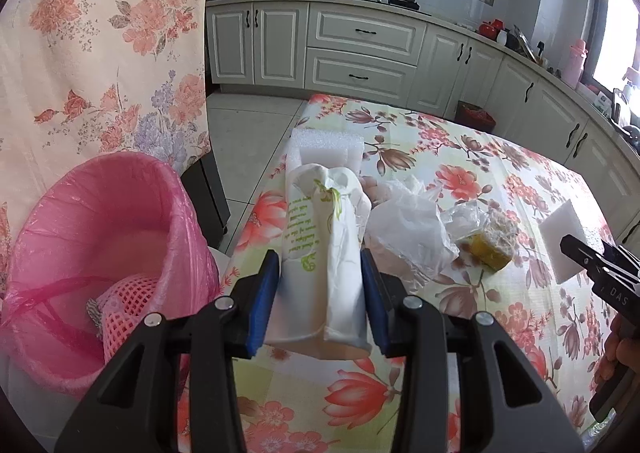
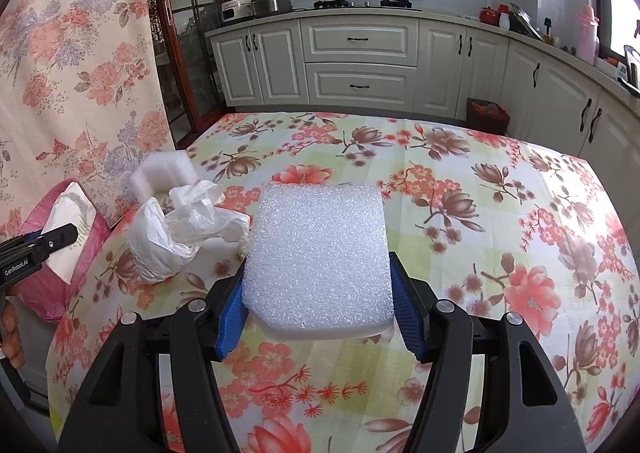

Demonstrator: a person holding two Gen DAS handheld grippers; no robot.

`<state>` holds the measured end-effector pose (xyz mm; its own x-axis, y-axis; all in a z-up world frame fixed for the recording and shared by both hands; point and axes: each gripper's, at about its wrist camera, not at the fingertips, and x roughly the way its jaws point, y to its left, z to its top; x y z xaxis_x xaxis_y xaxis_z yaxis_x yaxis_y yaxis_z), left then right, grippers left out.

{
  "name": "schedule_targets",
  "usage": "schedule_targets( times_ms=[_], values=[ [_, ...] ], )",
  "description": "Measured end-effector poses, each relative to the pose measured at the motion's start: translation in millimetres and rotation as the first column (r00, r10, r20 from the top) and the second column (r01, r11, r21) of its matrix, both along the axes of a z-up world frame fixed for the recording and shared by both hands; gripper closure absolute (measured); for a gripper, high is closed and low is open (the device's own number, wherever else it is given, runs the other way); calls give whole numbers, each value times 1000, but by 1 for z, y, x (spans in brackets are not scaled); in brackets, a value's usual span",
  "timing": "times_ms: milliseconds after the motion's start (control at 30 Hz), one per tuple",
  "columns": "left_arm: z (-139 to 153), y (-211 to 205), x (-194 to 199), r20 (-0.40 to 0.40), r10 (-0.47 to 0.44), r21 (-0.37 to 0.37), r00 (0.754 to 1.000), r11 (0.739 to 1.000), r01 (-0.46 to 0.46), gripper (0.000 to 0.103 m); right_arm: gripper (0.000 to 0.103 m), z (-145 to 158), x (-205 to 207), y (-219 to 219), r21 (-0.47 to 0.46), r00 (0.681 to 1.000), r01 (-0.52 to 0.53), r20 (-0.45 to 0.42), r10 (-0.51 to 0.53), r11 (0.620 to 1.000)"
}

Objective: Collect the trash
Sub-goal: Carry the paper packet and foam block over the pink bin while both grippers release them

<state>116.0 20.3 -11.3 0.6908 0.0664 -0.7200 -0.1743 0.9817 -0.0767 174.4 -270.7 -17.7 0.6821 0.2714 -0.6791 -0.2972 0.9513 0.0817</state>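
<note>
Left gripper (image 1: 320, 293) clamping white tissue pack (image 1: 324, 253), long axis pointing away, at table's (image 1: 500, 181) left edge. Pink-lined bin (image 1: 104, 221) sitting just left, below edge. Right gripper (image 2: 318, 305) squeezing foam slab (image 2: 320, 253) mid-table, farther from bin.

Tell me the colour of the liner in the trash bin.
Pink: the translucent liner covers the trash bin beside the table, clearest in the left wrist view.

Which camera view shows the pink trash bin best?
The left wrist view: the pink trash bin shows its open mouth, liner and pink mesh inside. The right wrist view shows only part of it at the left edge, behind the left gripper and its white packet.
</note>
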Motion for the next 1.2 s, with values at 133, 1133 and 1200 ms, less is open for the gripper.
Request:
schedule_targets(
  times_ms=[133, 1133, 1200],
  values=[
    [7, 7, -6, 21, 11, -3, 1000, 1000, -11, 63, 43, 10, -7, 8, 5, 1000, -9, 20, 9, 1000],
    [45, 97, -61, 127, 154, -7, 980, 988, -154, 63, 43, 55, -38, 124, -12, 981, -167, 102, 167, 986],
    [46, 104, -64, 130, 166, -10, 977, 986, -166, 63, 43, 56, -39, 133, -14, 978, -182, 103, 182, 983]
  ],
)
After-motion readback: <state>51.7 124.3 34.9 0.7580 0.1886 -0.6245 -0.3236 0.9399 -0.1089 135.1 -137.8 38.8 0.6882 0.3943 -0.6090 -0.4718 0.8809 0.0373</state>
